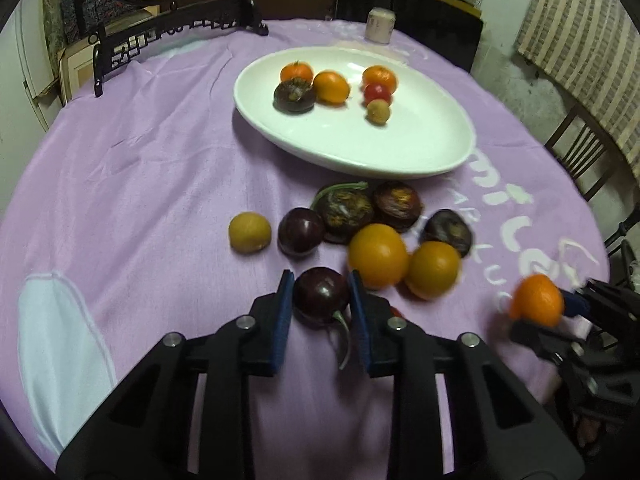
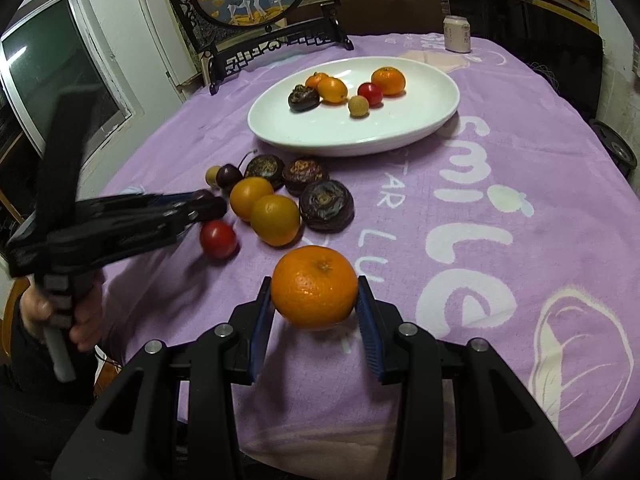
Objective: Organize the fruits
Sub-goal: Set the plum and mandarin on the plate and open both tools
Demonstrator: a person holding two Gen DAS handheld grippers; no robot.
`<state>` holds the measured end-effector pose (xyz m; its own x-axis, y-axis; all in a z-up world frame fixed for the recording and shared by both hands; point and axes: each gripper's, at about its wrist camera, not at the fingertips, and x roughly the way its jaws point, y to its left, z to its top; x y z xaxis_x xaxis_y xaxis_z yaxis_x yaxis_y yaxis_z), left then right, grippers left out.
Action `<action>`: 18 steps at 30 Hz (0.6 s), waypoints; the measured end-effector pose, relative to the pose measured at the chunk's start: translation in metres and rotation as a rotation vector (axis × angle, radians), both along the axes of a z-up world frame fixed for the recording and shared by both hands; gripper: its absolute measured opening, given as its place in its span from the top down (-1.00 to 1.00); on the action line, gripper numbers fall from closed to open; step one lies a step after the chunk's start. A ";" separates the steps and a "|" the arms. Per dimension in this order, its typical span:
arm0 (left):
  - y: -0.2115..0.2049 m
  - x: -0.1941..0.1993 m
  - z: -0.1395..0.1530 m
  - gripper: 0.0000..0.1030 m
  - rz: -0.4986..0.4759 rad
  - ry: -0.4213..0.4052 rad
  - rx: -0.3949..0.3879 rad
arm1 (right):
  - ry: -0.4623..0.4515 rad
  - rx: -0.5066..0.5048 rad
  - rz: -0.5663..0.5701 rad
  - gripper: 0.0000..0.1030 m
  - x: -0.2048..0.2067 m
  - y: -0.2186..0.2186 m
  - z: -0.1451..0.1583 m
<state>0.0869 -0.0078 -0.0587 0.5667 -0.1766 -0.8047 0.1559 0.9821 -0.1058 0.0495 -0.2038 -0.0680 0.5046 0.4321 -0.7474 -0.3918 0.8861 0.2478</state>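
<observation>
My left gripper (image 1: 320, 277) is shut on a dark red cherry (image 1: 320, 298) with a green stem, low over the purple cloth. The right gripper (image 2: 314, 280) is shut on a mandarin (image 2: 315, 286) and holds it above the cloth. Seen from the left wrist, that mandarin (image 1: 536, 300) hangs at the far right. Between the grippers and the white oval plate (image 1: 400, 152) lie loose fruits: two yellow-orange citrus (image 1: 378, 254), three dark wrinkled fruits (image 1: 346, 212), another cherry (image 1: 301, 231), a small yellow fruit (image 1: 249, 232) and a red one (image 2: 218, 238). Several fruits sit on the plate.
A pale can (image 1: 379, 24) stands at the table's far edge. A dark carved screen stand (image 2: 276, 40) rises at the back left. A wooden chair (image 1: 580, 152) is beside the table on the right. A person's hand (image 2: 36, 308) grips the left tool's handle.
</observation>
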 end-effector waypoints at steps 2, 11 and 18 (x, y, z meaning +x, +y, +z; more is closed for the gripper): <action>0.002 -0.011 0.013 0.46 -0.005 -0.029 -0.014 | -0.004 -0.003 0.005 0.21 0.003 0.002 0.002; -0.007 0.005 0.050 0.46 -0.043 -0.094 0.001 | -0.057 -0.017 0.013 0.21 0.032 0.011 0.025; -0.017 0.092 0.068 0.46 -0.011 -0.089 0.010 | -0.109 -0.045 -0.013 0.21 0.101 0.015 0.053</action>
